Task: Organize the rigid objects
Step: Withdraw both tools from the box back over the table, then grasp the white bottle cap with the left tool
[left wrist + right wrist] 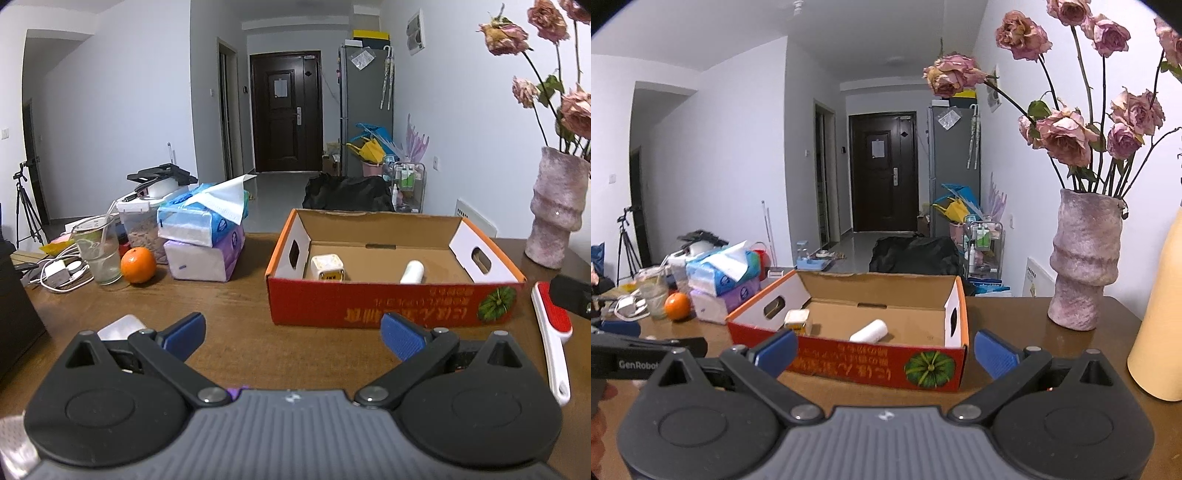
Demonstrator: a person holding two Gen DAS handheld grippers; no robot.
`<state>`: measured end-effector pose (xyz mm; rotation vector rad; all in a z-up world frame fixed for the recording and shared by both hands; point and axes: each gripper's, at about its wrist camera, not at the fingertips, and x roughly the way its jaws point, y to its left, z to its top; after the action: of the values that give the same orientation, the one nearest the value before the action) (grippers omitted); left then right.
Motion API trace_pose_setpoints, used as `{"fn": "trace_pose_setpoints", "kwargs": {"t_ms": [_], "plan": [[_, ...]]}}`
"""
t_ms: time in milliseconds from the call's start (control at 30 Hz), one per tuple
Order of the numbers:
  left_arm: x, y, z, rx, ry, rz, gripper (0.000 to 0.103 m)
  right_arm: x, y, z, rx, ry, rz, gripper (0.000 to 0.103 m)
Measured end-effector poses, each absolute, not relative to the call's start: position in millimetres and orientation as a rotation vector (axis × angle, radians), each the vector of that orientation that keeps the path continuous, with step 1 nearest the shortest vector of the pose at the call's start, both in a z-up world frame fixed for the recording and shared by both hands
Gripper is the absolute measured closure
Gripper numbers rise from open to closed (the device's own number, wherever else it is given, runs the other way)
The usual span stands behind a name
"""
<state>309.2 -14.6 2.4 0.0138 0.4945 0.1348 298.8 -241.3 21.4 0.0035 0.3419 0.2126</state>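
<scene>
An open red cardboard box (369,302) (849,360) sits on the brown table. Inside lie a white cube charger (327,268) (798,320) at the left and a white cylinder (412,272) (868,331) in the middle. A red and white lint brush (552,332) lies on the table right of the box. My left gripper (291,332) is open and empty, just in front of the box. My right gripper (884,352) is open and empty, over the box's front right corner. A white flat object (122,326) lies behind the left finger.
An orange (138,265) (677,305), a glass (98,251), tissue packs (207,240) (720,280), cables and a food tub crowd the table's left. A pink vase (557,210) (1084,262) of dried roses stands at the right, with a yellow bottle (1160,325) nearer.
</scene>
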Motion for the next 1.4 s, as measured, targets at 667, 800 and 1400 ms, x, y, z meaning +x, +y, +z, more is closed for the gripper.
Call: {"fn": "trace_pose_setpoints", "kwargs": {"t_ms": [667, 800, 1400], "plan": [[226.6, -15.7, -19.0, 0.032, 0.518, 0.096, 0.0, 216.2, -231.5, -9.9, -0.037, 0.397, 0.241, 0.001], [213.2, -19.2, -30.8, 0.051, 0.538, 0.085, 0.0, 204.6, -231.9, -16.3, -0.039, 0.408, 0.234, 0.001], [216.0, -23.1, -72.9, 0.068, 0.701, 0.023, 0.024, 197.0, -247.8, -44.8, -0.007, 0.472, 0.192, 0.002]]}}
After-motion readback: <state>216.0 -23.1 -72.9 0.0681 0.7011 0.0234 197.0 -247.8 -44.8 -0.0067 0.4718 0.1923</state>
